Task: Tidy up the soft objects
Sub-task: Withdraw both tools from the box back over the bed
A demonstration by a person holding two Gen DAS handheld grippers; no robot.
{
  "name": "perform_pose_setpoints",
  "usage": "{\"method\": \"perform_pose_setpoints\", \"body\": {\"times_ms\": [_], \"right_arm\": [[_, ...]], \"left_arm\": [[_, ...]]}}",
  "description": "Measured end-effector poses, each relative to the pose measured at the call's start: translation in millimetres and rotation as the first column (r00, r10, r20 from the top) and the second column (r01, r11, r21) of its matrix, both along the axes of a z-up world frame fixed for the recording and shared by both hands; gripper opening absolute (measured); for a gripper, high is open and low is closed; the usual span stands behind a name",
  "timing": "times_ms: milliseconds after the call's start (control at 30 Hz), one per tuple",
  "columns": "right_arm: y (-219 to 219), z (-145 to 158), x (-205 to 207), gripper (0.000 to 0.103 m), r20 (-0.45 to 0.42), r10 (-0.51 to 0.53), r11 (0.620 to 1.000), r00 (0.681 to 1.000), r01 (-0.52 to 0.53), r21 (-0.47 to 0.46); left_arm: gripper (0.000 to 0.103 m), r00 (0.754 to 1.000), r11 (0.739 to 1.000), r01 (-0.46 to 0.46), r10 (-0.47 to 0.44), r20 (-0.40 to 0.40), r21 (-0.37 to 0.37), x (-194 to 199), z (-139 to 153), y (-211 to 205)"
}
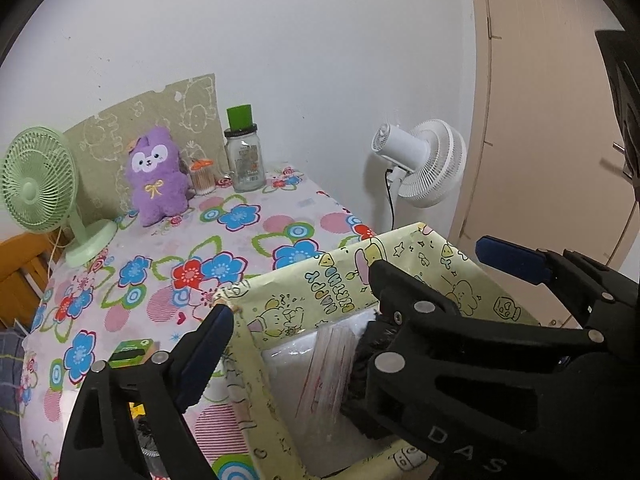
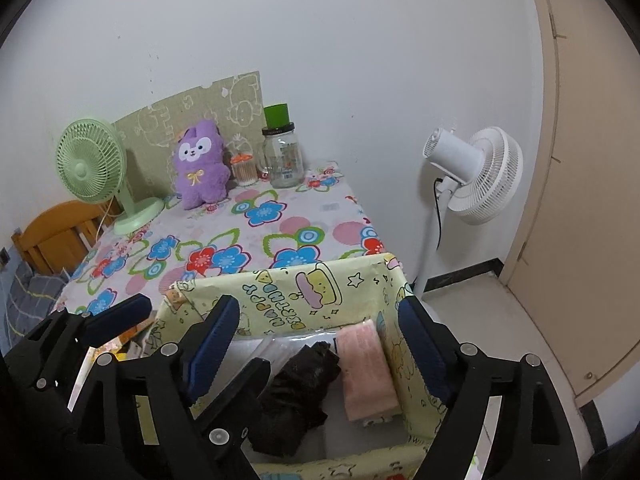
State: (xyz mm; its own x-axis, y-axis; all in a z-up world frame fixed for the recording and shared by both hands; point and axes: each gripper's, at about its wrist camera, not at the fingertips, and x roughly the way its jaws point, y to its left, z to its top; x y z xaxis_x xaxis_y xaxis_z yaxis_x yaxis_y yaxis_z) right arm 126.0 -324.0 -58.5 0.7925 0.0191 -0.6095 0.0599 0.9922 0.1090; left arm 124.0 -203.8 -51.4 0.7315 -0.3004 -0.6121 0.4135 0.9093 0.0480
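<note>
Both pairs of tongs hung over the yellow cartoon-print box (image 2: 304,296), each with its blue pads spread wide and nothing between them. The right tongs (image 2: 316,344) straddled the box's opening, pointing down into it; the left tongs (image 1: 356,280) sat on the box's left, one pad over its near-left corner and the other pad reaching across the far rim.

Inside the box lay two soft things. A crumpled black cloth (image 2: 296,392), dull and rumpled with no clear shape, sat in the middle of the box floor, directly under the right tongs. Just to its right, against the box's right wall, lay a folded pink towel (image 2: 366,368), fuzzy and oblong, its long axis running from the box's far wall toward the near one. A clear plastic bag (image 1: 332,364) lined the bottom.

Still outside the box was a purple plush toy (image 1: 158,178), shaggy and upright, standing at the far-left end of the floral-clothed counter (image 1: 256,240), well beyond the box and diagonally left of it. I judged the left tongs the nearer to it. Near the plush stood a glass jar (image 1: 245,162) and a green desk fan (image 1: 38,186); a white standing fan (image 2: 476,176) rose beyond the box's right side
</note>
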Motion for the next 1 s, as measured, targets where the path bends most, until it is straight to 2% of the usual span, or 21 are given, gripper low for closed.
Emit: {"method": "perform_pose_setpoints", "body": {"times_ms": [333,1000], "right_arm": [[19,15,-20,0.092,0.025,-0.001,1.0,1.0,0.002,-0.021],[75,40,-52,0.096,0.09,0.032,0.998,0.995,-0.028,-0.049]], "left_arm": [[0.096,1.0,1.0,-0.012,0.012,0.003,-0.015,-16,12,19],[0.097,0.994,0.997,-0.065,0.068,0.081,-0.034,-47,31,76]]}}
